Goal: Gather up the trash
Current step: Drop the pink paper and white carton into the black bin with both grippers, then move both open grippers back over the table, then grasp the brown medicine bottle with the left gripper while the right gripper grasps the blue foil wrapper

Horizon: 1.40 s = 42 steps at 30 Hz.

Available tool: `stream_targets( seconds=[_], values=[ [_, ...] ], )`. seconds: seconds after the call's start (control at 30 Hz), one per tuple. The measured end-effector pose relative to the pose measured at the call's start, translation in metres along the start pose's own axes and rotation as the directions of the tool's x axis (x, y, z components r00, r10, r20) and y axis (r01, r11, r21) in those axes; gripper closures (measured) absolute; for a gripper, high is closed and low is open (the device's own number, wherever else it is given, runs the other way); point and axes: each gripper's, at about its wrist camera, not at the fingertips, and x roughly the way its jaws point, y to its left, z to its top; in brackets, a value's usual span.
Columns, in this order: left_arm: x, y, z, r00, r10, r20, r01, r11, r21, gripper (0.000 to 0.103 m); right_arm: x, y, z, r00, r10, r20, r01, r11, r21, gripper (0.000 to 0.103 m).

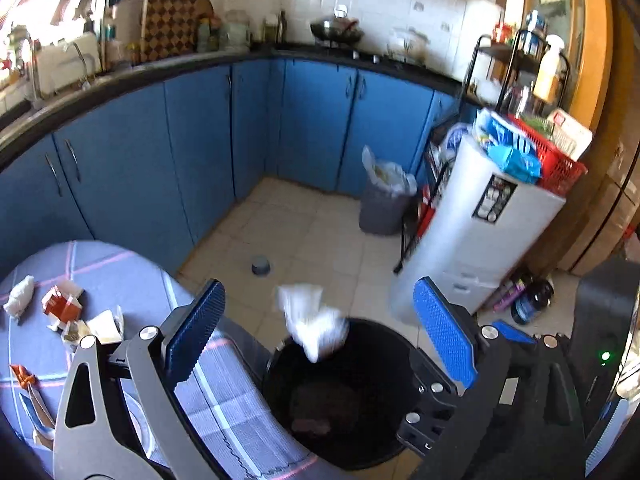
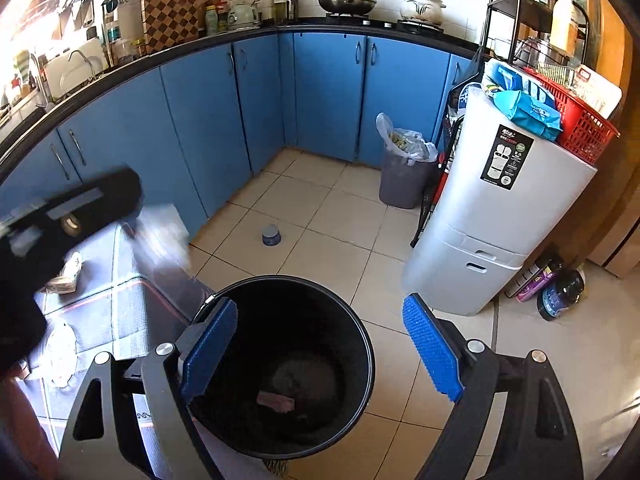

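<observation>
My left gripper (image 1: pixel 320 332) is open above the black bin (image 1: pixel 376 364). A crumpled white tissue (image 1: pixel 312 320), blurred, hangs free between its blue pads (image 1: pixel 196 332) over the bin's rim, and neither pad touches it. Trash lies on the checked table (image 1: pixel 120 268): a white wad (image 1: pixel 18 294), torn orange carton pieces (image 1: pixel 62 304) and wrappers (image 1: pixel 98 328). My right gripper (image 2: pixel 322 352) is open and empty over the black bin (image 2: pixel 352 320), which holds a pinkish scrap (image 2: pixel 276 402) at its bottom. In the right wrist view the left gripper's dark body (image 2: pixel 68 212) shows blurred at upper left with the white tissue (image 2: pixel 164 236) under it.
Blue cabinets (image 2: pixel 200 120) curve around the tiled floor. A grey bin with a white bag (image 2: pixel 404 172) stands beside a tall white unit (image 2: pixel 492 220) topped by a red basket (image 2: pixel 580 128). A small grey bowl (image 2: pixel 271 236) and bottles (image 2: pixel 560 292) sit on the floor.
</observation>
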Motion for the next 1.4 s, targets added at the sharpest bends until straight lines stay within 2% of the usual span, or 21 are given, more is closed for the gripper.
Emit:
stream_targets(
  seconds=[0.27,0.4,0.57,0.7,0.9,1.0,1.03,1.13,1.2,1.27,1.4],
  values=[
    [-0.016,0.023,-0.01,0.999,0.045,0.001,-0.045,0.998,-0.047,0.01,-0.01,0.01,-0.004,1.0,0.025,0.003,-0.025,1.0,-0.011,0.02],
    [-0.036,0.048,-0.027,0.994,0.107,-0.004,-0.107,0.991,-0.076,0.009,-0.016,0.029,-0.008,0.999,0.048,0.011,-0.048,0.998,-0.042,0.02],
    [-0.066,0.092,-0.048,0.98,0.196,-0.016,-0.196,0.97,-0.146,0.009,-0.026,0.067,-0.015,0.992,0.121,0.023,-0.118,0.988,-0.095,0.02],
    [-0.098,0.134,-0.069,0.961,0.276,-0.023,-0.274,0.937,-0.217,0.009,-0.036,0.105,-0.024,0.985,0.171,0.031,-0.164,0.973,-0.162,0.02],
    [-0.151,0.198,-0.113,0.918,0.39,-0.069,-0.391,0.865,-0.314,0.009,-0.052,0.169,-0.042,0.966,0.257,-0.004,-0.249,0.932,-0.262,0.02],
    [-0.179,0.226,-0.142,0.887,0.451,-0.104,-0.457,0.818,-0.348,0.009,-0.061,0.203,-0.056,0.951,0.307,-0.029,-0.301,0.902,-0.309,0.02],
    [-0.19,0.236,-0.154,0.87,0.478,-0.123,-0.488,0.795,-0.359,0.009,-0.064,0.211,-0.06,0.947,0.321,-0.035,-0.314,0.893,-0.322,0.02],
    [-0.214,0.26,-0.186,0.83,0.529,-0.176,-0.552,0.739,-0.386,0.009,-0.074,0.249,-0.077,0.929,0.366,-0.054,-0.357,0.849,-0.389,0.02],
    [-0.225,0.275,-0.208,0.81,0.544,-0.216,-0.582,0.706,-0.403,0.009,-0.082,0.275,-0.09,0.923,0.38,-0.062,-0.367,0.819,-0.442,0.02],
    [-0.23,0.287,-0.227,0.804,0.541,-0.249,-0.593,0.688,-0.419,0.009,-0.088,0.299,-0.102,0.921,0.383,-0.07,-0.367,0.791,-0.489,0.02],
    [-0.232,0.305,-0.255,0.803,0.519,-0.293,-0.595,0.67,-0.443,0.01,-0.097,0.331,-0.119,0.917,0.388,-0.092,-0.373,0.754,-0.541,0.02]
  ],
)
